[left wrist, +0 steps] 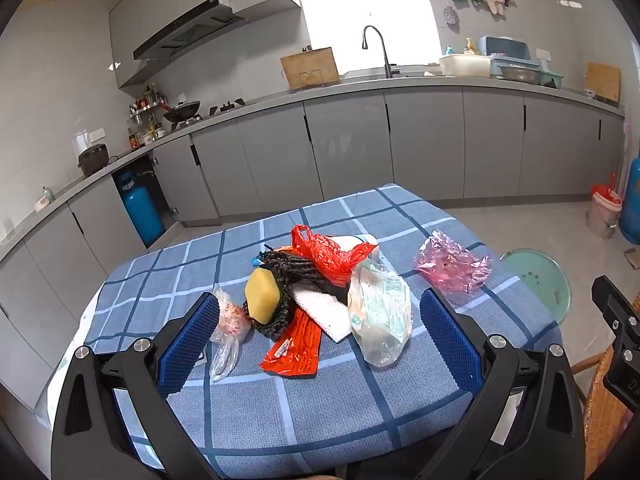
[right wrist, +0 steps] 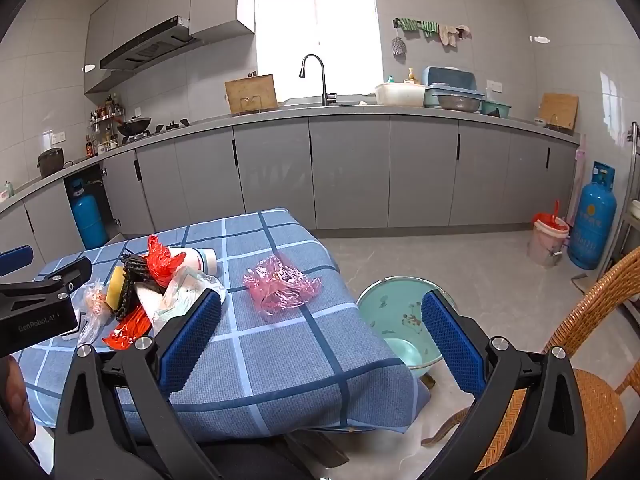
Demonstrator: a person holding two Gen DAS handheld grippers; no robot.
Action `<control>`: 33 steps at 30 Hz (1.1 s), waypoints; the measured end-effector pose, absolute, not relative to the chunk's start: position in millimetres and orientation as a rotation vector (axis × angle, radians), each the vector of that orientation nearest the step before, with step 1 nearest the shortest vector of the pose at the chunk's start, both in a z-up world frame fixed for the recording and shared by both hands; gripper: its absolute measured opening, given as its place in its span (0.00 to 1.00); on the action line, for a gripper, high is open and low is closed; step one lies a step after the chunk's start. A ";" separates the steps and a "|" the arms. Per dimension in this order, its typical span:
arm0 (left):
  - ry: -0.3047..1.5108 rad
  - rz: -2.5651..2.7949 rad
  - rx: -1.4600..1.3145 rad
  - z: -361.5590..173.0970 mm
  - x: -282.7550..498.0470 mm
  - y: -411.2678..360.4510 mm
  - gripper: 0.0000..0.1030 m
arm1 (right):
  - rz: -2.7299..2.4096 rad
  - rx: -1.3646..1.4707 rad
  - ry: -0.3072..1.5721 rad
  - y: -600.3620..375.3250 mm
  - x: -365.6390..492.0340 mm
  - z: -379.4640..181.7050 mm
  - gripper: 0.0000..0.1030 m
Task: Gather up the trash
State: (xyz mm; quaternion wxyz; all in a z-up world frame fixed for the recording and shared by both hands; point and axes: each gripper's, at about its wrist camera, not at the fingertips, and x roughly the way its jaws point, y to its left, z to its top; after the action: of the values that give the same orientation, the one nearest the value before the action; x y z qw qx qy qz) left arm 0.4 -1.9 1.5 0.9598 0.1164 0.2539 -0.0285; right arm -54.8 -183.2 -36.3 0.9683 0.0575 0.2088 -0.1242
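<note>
I see the trash pile [left wrist: 316, 292] on the table [left wrist: 280, 408], a crumpled bag [left wrist: 452, 266] lying right of it, a bin [right wrist: 394, 320] on the floor beyond the table's right edge.

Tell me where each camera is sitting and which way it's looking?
Left wrist: rides the left gripper, tilted down at the trash pile on the checked tablecloth; its open jaws show.
Right wrist: rides the right gripper, over the table's corner and green bin; open jaws show.
Shared: pile, pink bag, kitchen.
</note>
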 end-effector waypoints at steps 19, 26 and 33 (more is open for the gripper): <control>0.511 -0.060 0.230 5.5 1.2 1.6 0.96 | -0.250 0.119 0.424 -183.3 -54.7 -36.7 0.96; 0.511 -0.060 0.230 5.7 1.3 1.7 0.96 | -0.250 0.120 0.425 -181.8 -53.7 -39.5 0.96; 0.511 -0.059 0.230 5.6 1.1 1.6 0.96 | -0.249 0.120 0.426 -182.1 -53.9 -39.0 0.96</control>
State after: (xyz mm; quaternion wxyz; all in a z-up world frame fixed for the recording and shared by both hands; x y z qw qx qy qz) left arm 1.1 1.6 5.6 0.9606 0.1137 0.2521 -0.0292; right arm -53.9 -182.1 -39.0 0.9680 0.0592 0.2107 -0.1232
